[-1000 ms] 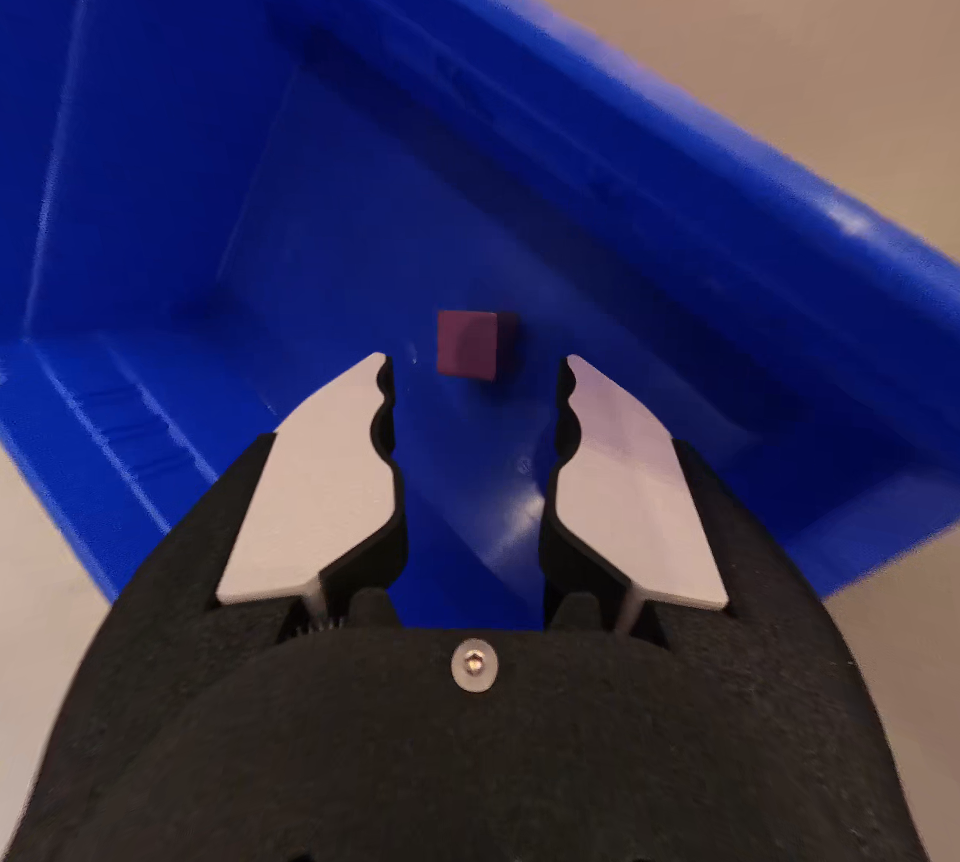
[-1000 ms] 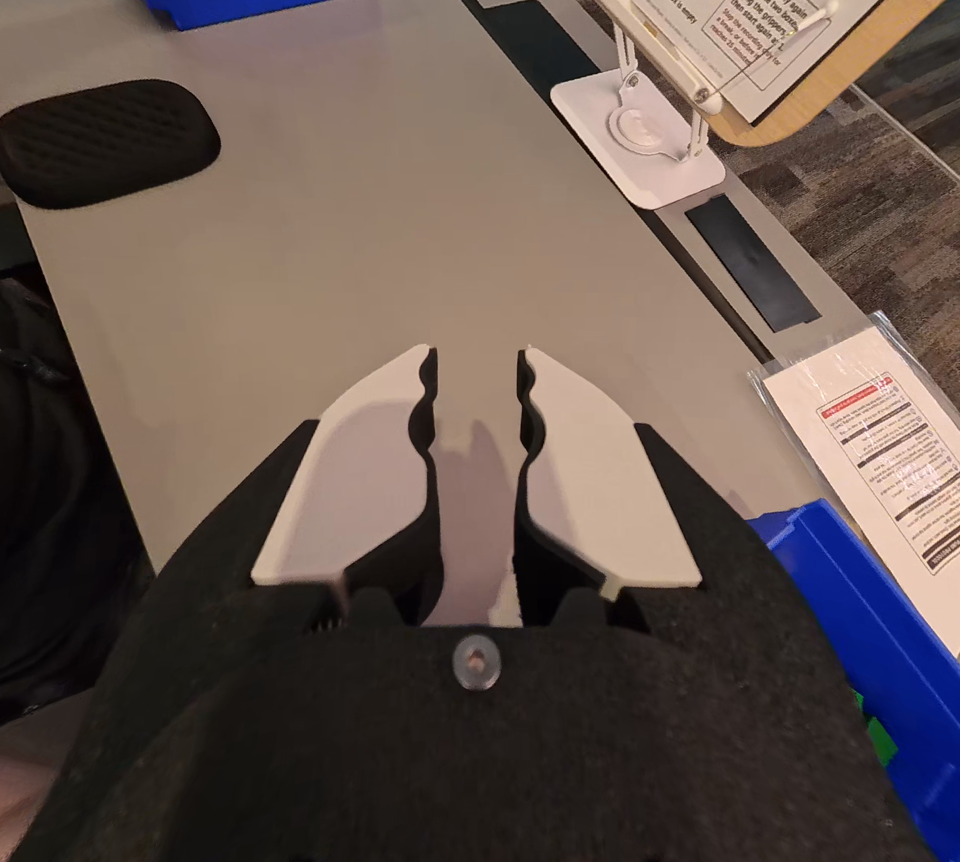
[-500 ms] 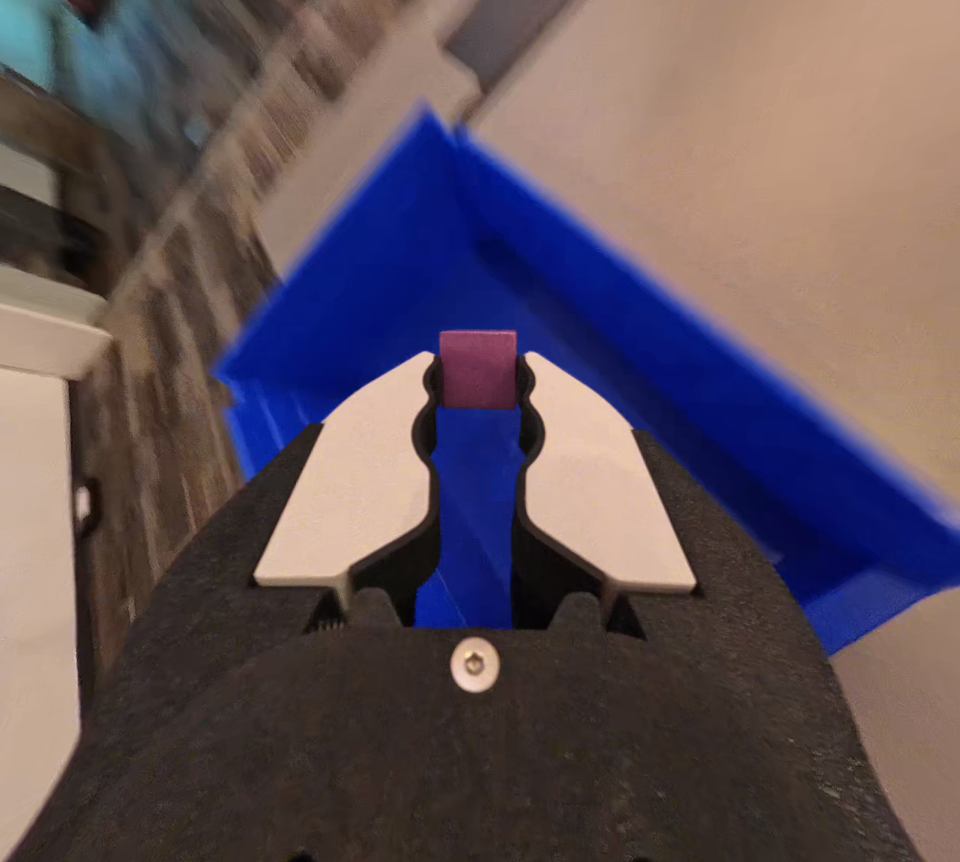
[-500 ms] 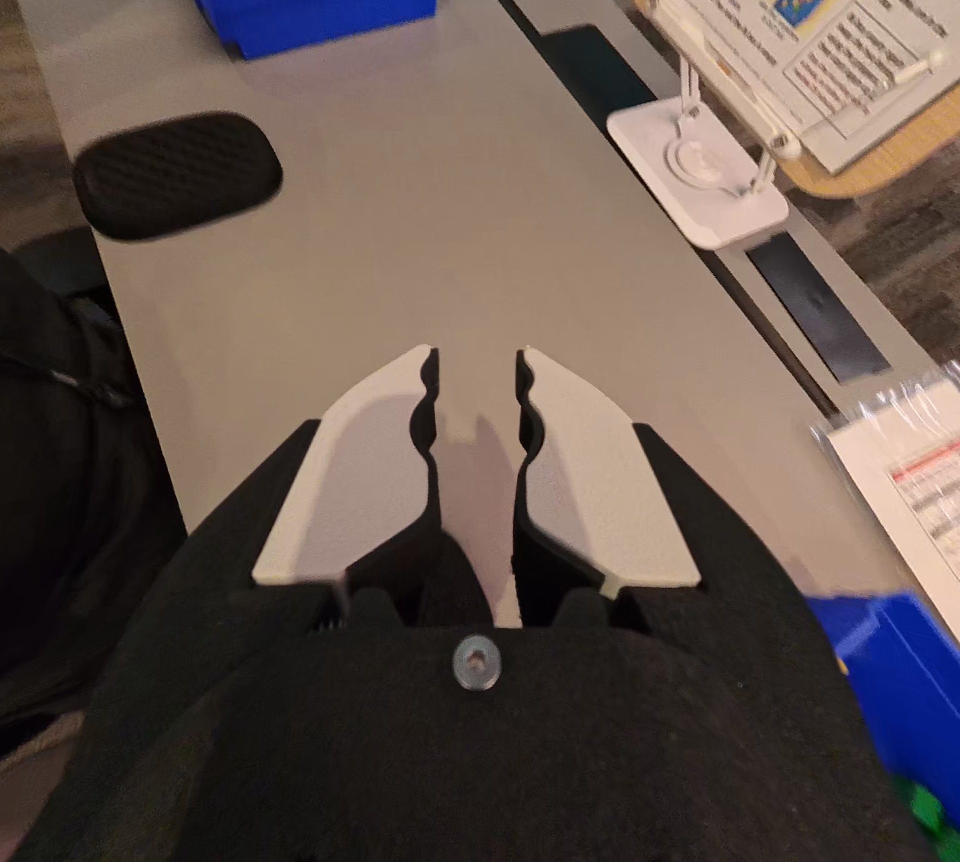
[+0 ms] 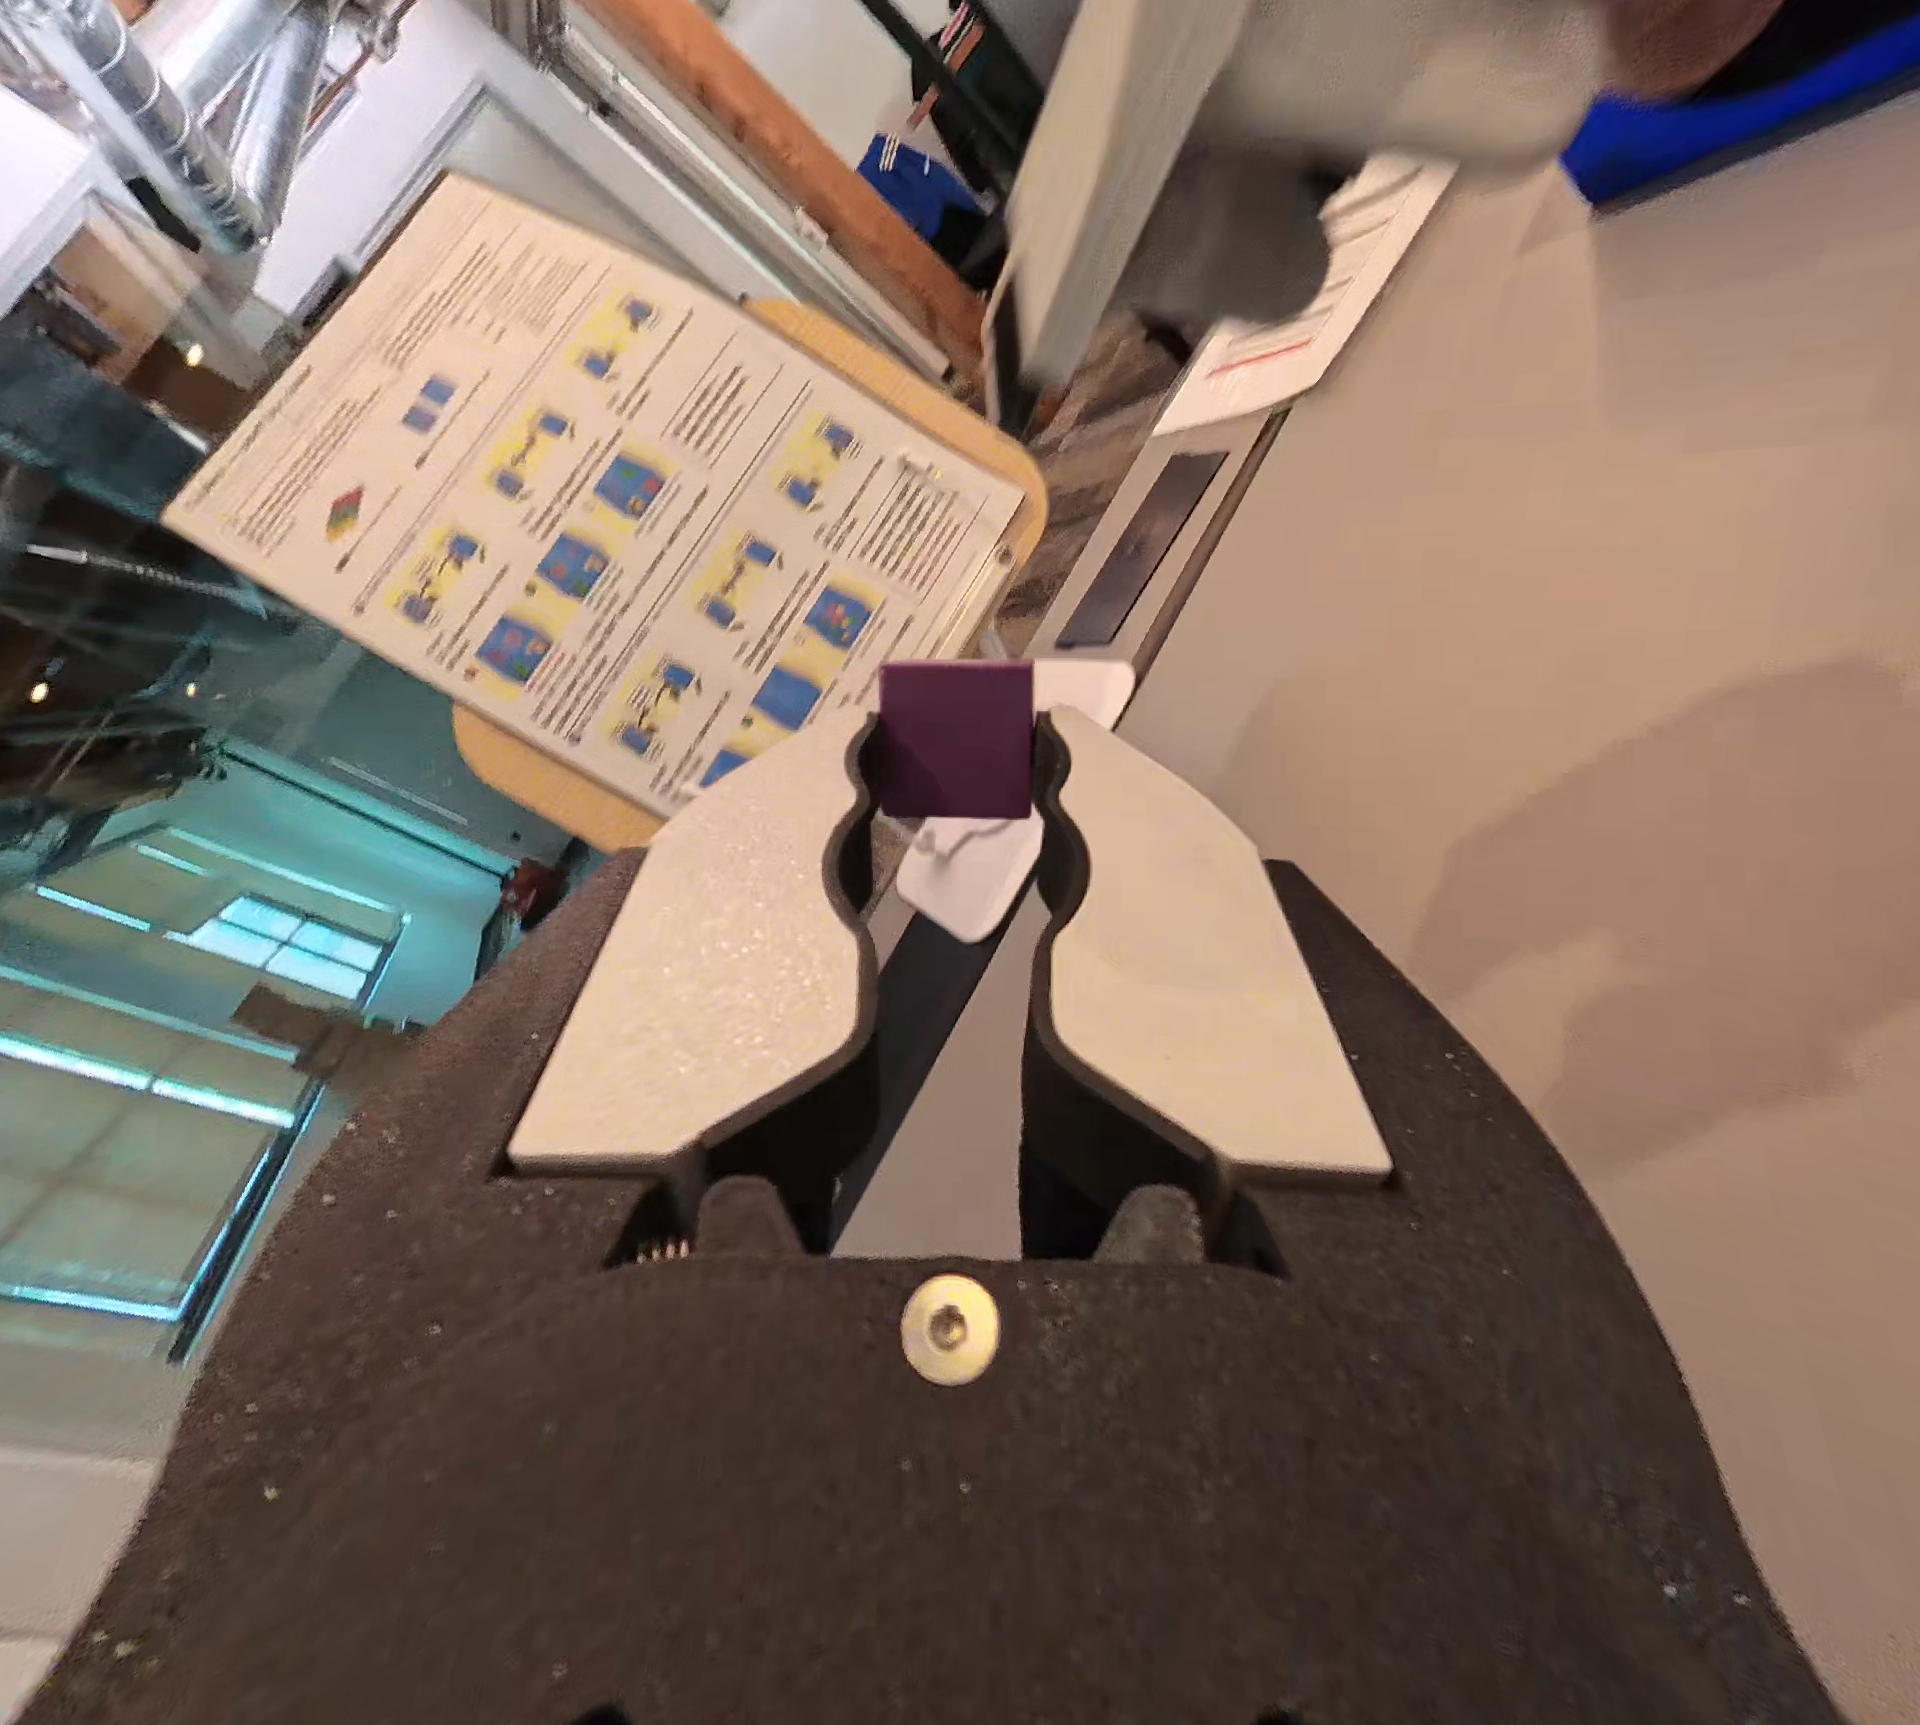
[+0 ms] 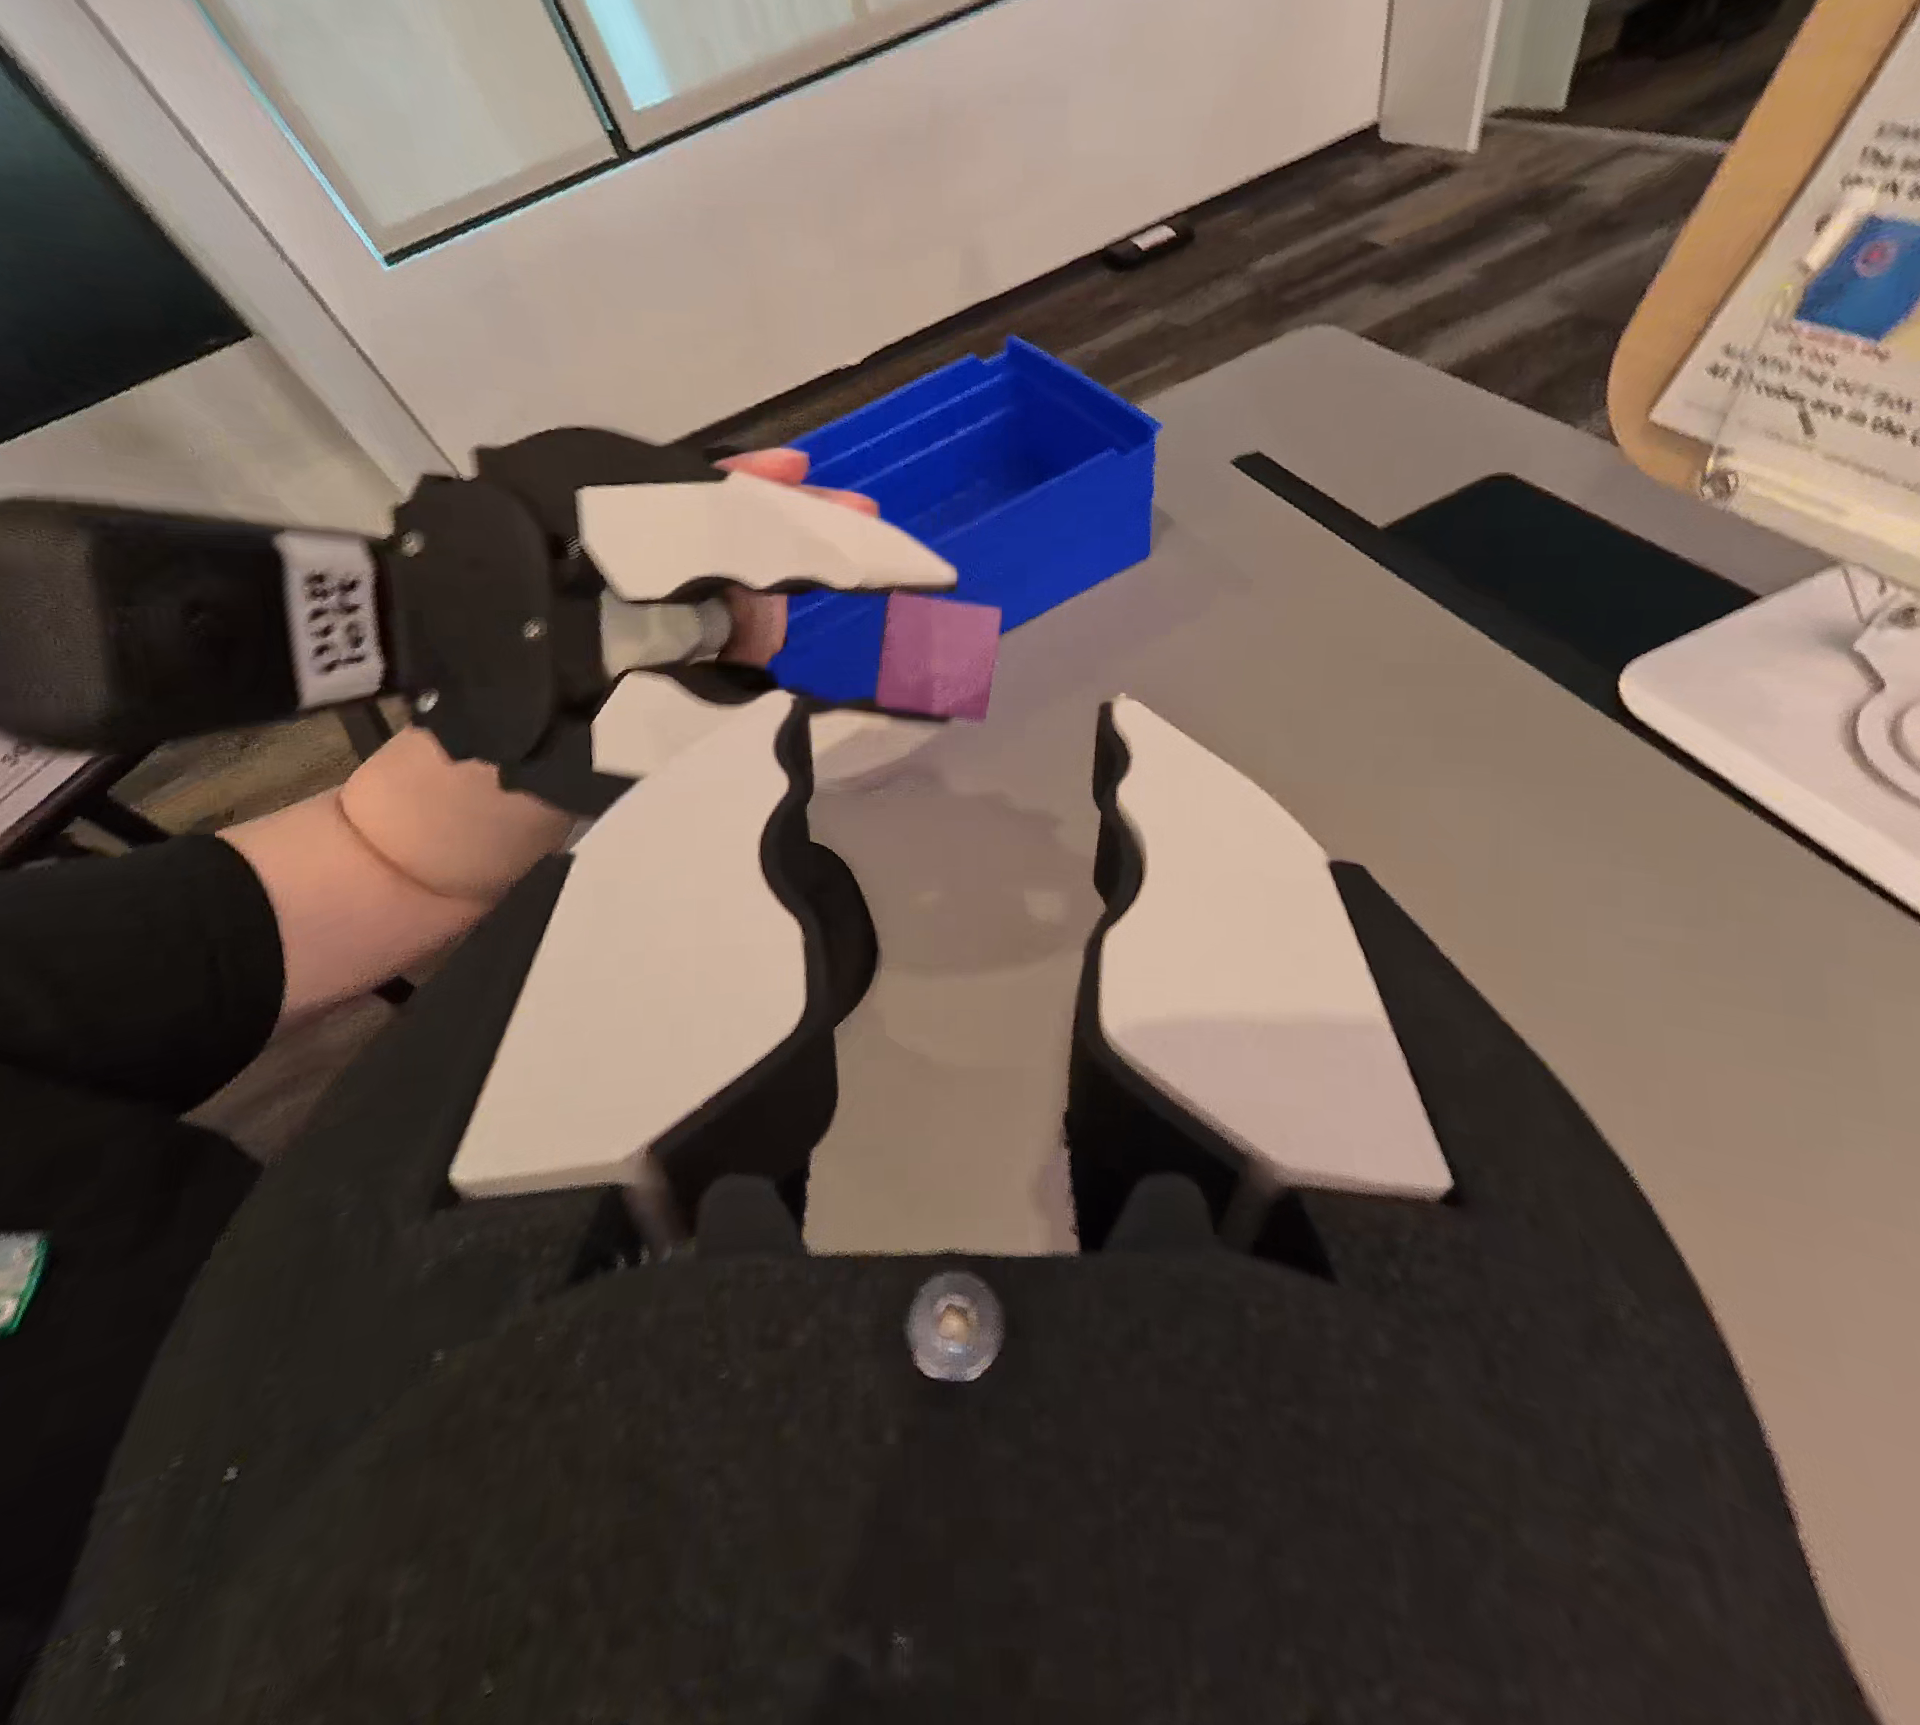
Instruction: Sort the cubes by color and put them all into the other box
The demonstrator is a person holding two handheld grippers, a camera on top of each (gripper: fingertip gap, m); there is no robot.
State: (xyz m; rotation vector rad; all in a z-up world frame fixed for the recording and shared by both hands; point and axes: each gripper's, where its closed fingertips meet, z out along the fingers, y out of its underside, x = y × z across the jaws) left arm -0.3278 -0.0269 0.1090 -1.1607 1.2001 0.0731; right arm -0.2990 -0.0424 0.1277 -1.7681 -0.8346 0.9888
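Observation:
My left gripper (image 5: 956,725) is shut on a purple cube (image 5: 956,740) and holds it in the air above the grey table (image 5: 1558,636). In the right wrist view the left gripper (image 6: 914,636) comes in from the left, turned sideways, with the purple cube (image 6: 940,662) at its tips. My right gripper (image 6: 951,719) is open and empty, and the cube hangs just beyond the gap between its fingertips. A blue box (image 6: 987,491) stands at the far end of the table; the part of its inside that shows is empty. Part of another blue box (image 5: 1714,117) shows at the top right.
An instruction board (image 6: 1818,325) on a white stand base (image 6: 1787,719) stands at the right table edge; it also shows in the left wrist view (image 5: 603,512). A paper sheet (image 5: 1278,325) lies on the table. A person's hand and dark sleeve (image 6: 135,969) hold the left gripper.
My left gripper shut on the purple cube inside the blue box, lifted it out and swung it toward my right gripper. My right gripper turned toward the far box and opened wider.

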